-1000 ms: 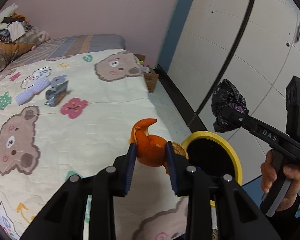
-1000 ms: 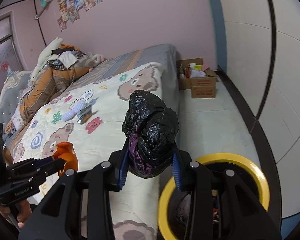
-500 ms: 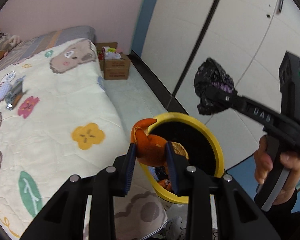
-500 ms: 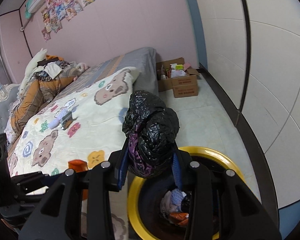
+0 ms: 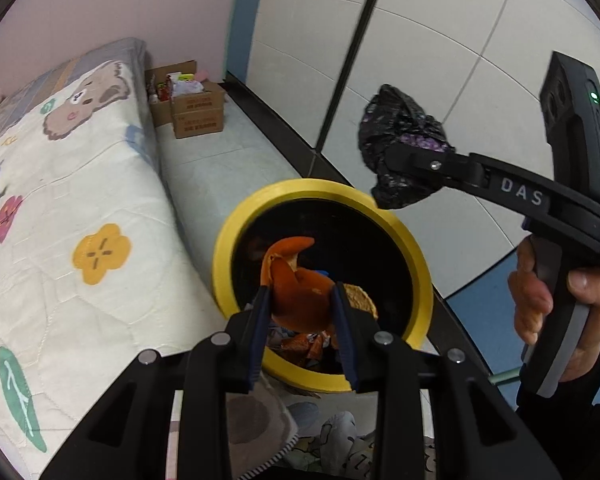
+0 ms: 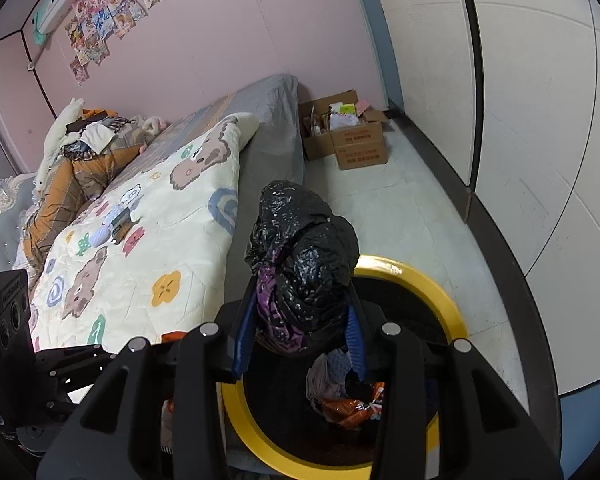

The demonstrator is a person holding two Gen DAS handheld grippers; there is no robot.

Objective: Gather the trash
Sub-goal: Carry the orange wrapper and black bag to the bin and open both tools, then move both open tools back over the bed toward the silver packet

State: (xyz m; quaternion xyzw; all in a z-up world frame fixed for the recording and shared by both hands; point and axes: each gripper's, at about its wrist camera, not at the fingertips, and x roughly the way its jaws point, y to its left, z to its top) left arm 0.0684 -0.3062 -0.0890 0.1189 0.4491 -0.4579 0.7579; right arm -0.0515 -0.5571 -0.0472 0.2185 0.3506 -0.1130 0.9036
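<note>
My left gripper (image 5: 300, 292) is shut on a curled orange peel (image 5: 288, 264) and hangs over the mouth of the yellow-rimmed bin (image 5: 324, 188). Trash lies at the bin's bottom. My right gripper (image 6: 302, 308) has a crumpled black plastic bag (image 6: 304, 268) between its blue pads, above the near-left part of the bin's rim (image 6: 420, 276). Its jaws are opening, while the bag still sits pressed between them. In the left wrist view the bag (image 5: 400, 152) hovers just past the bin's far right rim. A hand (image 5: 540, 300) grips the right tool's handle.
A bed with a bear-print quilt (image 5: 60, 200) runs along the bin's left side. Small items (image 6: 116, 224) lie on the quilt. Cardboard boxes (image 6: 352, 140) stand on the floor by the far wall. White cupboard doors (image 5: 420, 60) close off the right.
Both grippers have moved from above the bed's edge to over the bin and tipped downward. The peel and the black bag stay between their pads.
</note>
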